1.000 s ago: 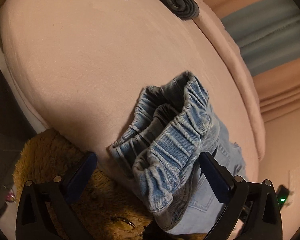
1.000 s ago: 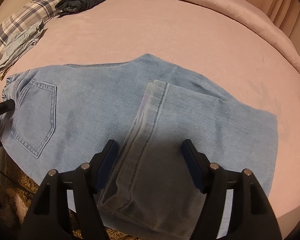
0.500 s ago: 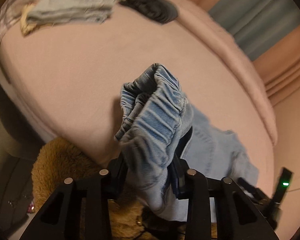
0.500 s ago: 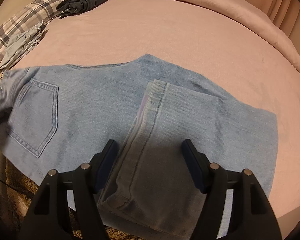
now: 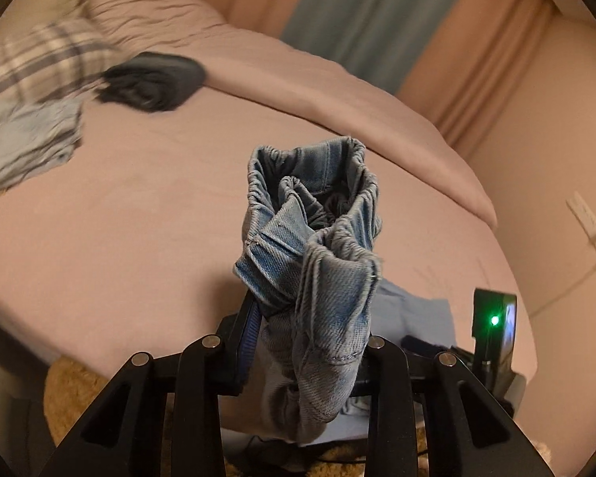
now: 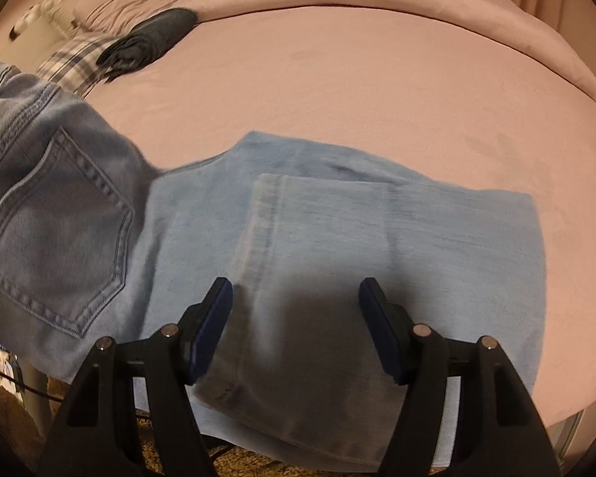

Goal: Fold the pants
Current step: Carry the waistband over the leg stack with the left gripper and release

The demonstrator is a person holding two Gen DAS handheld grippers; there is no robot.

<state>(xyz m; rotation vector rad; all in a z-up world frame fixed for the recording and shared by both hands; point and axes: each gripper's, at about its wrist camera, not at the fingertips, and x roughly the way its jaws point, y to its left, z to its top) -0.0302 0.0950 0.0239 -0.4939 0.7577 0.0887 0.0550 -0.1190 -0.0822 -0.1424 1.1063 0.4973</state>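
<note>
Light blue jeans (image 6: 337,238) lie on the pink bed (image 6: 337,79), legs folded over once near the front edge. My left gripper (image 5: 306,342) is shut on the bunched elastic waistband (image 5: 318,230) and holds it raised above the bed. In the right wrist view the waist end with a back pocket (image 6: 63,230) is lifted at the left. My right gripper (image 6: 296,318) is open, hovering just above the folded leg hems, holding nothing.
A dark folded garment (image 5: 155,79), a plaid pillow (image 5: 31,67) and a pale blue folded garment (image 5: 24,139) lie at the bed's far left. A brown shaggy rug (image 5: 71,397) lies below the bed edge. Curtains (image 5: 357,20) hang behind.
My left gripper closed on the waistband and lifted it up off the bed, toward the legs. The right gripper stayed open over the folded legs.
</note>
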